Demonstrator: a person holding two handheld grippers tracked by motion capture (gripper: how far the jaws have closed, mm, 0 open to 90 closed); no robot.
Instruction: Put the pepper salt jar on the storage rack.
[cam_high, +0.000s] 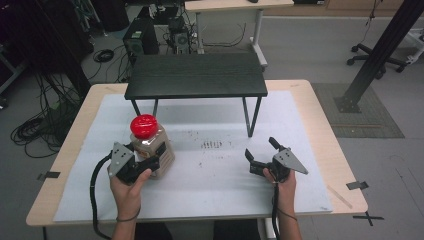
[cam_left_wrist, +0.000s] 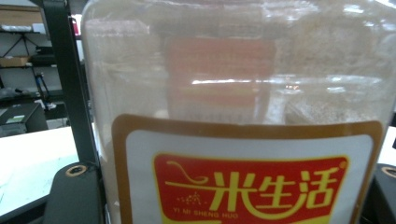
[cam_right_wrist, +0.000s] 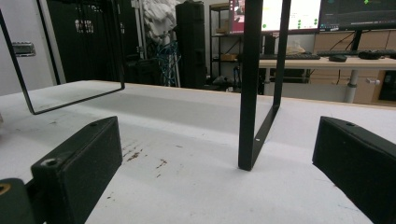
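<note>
**Operator:** The clear plastic jar with the round red lid (cam_high: 150, 142) sits between the jaws of my left gripper (cam_high: 150, 164), which are clamped on its lower body, one on either flank. It stands upright on the white mat (cam_high: 210, 190), and I judge the low grip is there to keep it from tipping.

**Observer:** What's in it?

**Operator:** A pale, grainy, beige fill. In the left gripper view the jar (cam_left_wrist: 238, 112) is pressed right up to the lens: fill high on the far side, some clinging to the wall, and a clearer window in the middle where I see the back of a label. The front label, red and yellow in a brown frame (cam_left_wrist: 250, 186), faces straight back at the claw, so I hold the jar by its sides.

**Observer:** And your other hand?

**Operator:** My right gripper (cam_high: 264, 155) is well off to the right of the jar, jaws spread wide with nothing between them, low over the mat. In the right gripper view the black pads (cam_right_wrist: 79, 163) frame bare mat with a few brown specks and one leg of the black metal-framed shelf (cam_right_wrist: 254, 93) just ahead.

**Observer:** Why park it there?

**Operator:** My guess: it waits free, ready to steady the jar or take the lid. The shelf (cam_high: 195, 75) stands beyond both claws, its top bare, a likely place for the jar.
</note>
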